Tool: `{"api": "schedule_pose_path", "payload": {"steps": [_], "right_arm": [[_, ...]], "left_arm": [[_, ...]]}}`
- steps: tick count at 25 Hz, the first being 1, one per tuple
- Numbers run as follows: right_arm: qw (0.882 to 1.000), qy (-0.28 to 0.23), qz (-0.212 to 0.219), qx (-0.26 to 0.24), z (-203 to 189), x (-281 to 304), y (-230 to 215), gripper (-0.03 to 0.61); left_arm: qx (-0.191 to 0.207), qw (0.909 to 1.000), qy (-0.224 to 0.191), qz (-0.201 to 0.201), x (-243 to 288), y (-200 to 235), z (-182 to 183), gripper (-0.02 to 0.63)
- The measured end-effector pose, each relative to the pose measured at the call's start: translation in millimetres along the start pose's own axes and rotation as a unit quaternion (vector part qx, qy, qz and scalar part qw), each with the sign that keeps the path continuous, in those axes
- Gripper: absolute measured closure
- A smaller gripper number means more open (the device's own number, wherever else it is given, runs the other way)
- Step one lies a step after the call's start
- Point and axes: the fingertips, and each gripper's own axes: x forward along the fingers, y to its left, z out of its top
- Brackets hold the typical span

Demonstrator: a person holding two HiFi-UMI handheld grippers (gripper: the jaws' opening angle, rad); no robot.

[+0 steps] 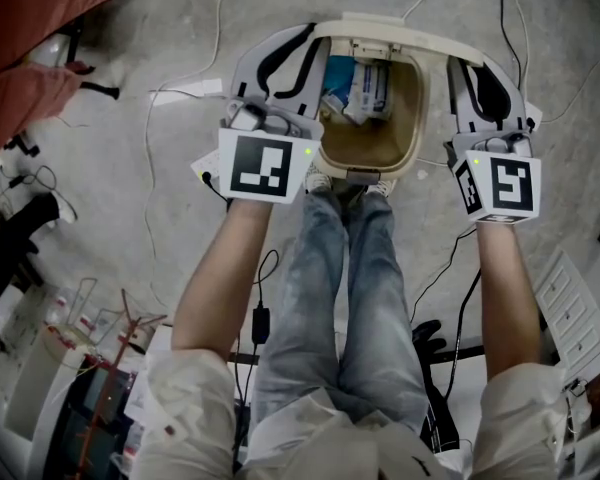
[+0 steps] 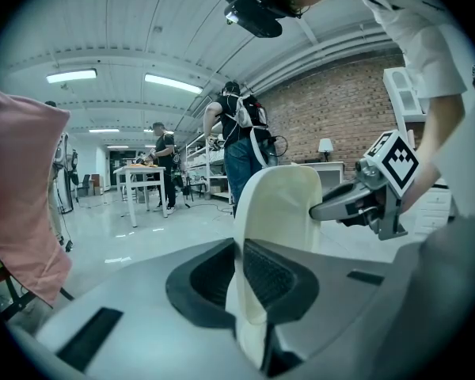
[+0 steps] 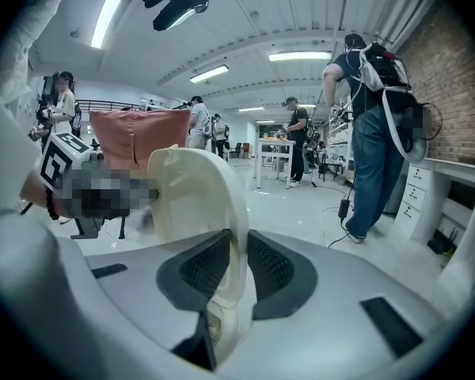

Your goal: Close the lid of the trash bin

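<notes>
The cream trash bin point(image 1: 417, 118) stands open on the floor in front of the person's feet, with blue and white packaging point(image 1: 358, 88) inside. Its cream lid point(image 1: 400, 32) stands raised along the far rim. My left gripper point(image 1: 302, 38) is shut on the lid's left edge, and its dark pads clamp the lid point(image 2: 281, 204) at the left gripper point(image 2: 239, 252). At the other side my right gripper point(image 1: 467, 63) is shut on the right edge, where the lid point(image 3: 194, 196) runs up between the jaws of the right gripper point(image 3: 239, 252). The right gripper point(image 2: 356, 200) also shows beyond the lid.
Cables point(image 1: 220, 28) trail over the concrete floor around the bin. A pink cloth point(image 1: 30, 38) hangs at the left, and a white drawer unit point(image 1: 580, 308) stands at the right. A person in jeans point(image 3: 376, 133) stands nearby, with tables point(image 2: 138, 180) and other people behind.
</notes>
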Motion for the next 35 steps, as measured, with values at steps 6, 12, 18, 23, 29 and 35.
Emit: {"api": "schedule_pose_path", "payload": {"steps": [6,12,18,23,29,35], "right_arm": [[1.000,0.004,0.006,-0.007,-2,-7,4,0.494],[0.999,0.013,0.021,-0.028,-10,-21,15,0.498],[0.998,0.024,0.030,-0.046,-15,-28,23,0.499],[0.998,0.030,0.033,-0.052,-19,-32,26,0.499],[0.997,0.031,0.033,-0.060,-25,-40,33,0.497],[0.996,0.040,0.040,-0.068,-36,-48,39,0.494]], "left_arm": [[0.017,0.9997,0.000,-0.017,-6,-6,1,0.561],[0.083,0.9937,0.028,-0.069,-21,-19,-9,0.561],[0.098,0.9903,0.040,-0.091,-30,-26,-15,0.560],[0.095,0.9904,0.043,-0.091,-35,-31,-18,0.560],[0.112,0.9867,0.051,-0.106,-46,-40,-24,0.555],[0.123,0.9825,0.061,-0.126,-56,-51,-33,0.546]]}}
